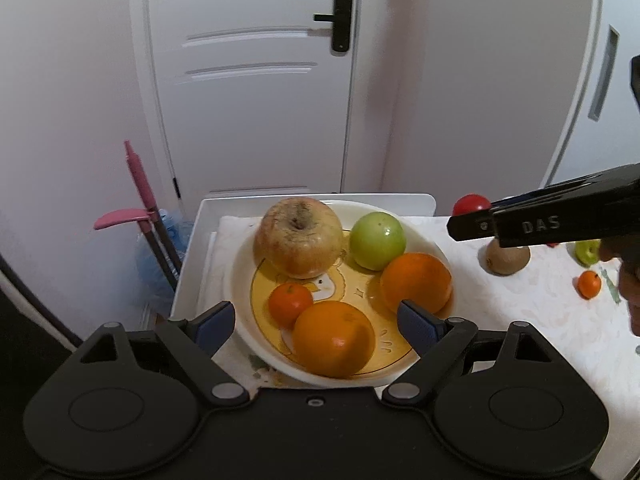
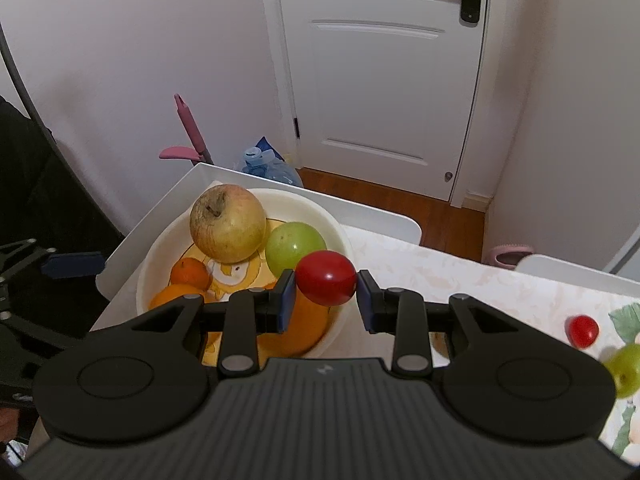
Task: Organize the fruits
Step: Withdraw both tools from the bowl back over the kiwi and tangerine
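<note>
1. The right gripper [image 2: 326,294] clamps a red tomato [image 2: 326,278] between its blue pads, held above the near rim of the white bowl [image 2: 244,196].
2. The left gripper [image 1: 316,320] is spread wide and holds nothing; an orange [image 1: 334,338] lies in the bowl between its fingers, untouched.
3. The bowl also holds a large yellowish apple [image 1: 298,236], a green apple [image 1: 376,240], a second orange [image 1: 416,282] and a small mandarin [image 1: 290,304].
</note>
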Tool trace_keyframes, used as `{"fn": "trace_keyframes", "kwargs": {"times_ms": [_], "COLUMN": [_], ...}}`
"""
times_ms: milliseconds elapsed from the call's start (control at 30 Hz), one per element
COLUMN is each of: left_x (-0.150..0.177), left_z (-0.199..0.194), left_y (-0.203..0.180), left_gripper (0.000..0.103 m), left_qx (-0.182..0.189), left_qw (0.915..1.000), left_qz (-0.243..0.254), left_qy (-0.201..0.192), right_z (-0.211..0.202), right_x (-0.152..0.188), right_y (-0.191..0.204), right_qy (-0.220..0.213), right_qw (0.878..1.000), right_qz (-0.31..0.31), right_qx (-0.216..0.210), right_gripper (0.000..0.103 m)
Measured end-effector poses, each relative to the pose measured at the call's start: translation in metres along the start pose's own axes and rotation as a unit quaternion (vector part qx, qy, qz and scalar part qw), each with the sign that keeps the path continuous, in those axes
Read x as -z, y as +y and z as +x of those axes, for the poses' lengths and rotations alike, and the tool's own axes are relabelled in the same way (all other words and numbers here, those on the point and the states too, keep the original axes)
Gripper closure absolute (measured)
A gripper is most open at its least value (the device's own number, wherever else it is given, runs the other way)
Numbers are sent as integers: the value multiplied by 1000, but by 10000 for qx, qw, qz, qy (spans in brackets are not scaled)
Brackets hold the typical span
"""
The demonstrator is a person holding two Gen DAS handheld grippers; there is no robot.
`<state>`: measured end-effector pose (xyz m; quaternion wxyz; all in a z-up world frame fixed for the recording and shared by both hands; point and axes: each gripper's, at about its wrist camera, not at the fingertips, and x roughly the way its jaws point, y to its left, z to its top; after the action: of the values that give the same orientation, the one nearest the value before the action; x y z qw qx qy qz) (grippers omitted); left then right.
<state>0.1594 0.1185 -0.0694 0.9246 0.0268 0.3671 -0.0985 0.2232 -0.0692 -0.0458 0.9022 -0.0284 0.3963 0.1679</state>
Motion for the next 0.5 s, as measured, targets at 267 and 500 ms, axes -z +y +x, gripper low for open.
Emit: {"fn": "trace_keyframes", "kwargs": {"times_ms": [267,500], "left_x": [1,2], "left_z": [-4,-1], "left_y": [7,14], "left_gripper": [12,12], "left_qx": [-167,-158], "left_qw": [9998,9996], "left_qz": [-124,-224], "left_qy": [-31,14], "right_z": [28,41], "right_x": [-3,2], "right_y": [-4,-9], "right_qy": [82,142], "right_qw": [10000,9998], "right_qz": [11,102], "right_qx": [-6,-17], "right_gripper": [56,54]}}
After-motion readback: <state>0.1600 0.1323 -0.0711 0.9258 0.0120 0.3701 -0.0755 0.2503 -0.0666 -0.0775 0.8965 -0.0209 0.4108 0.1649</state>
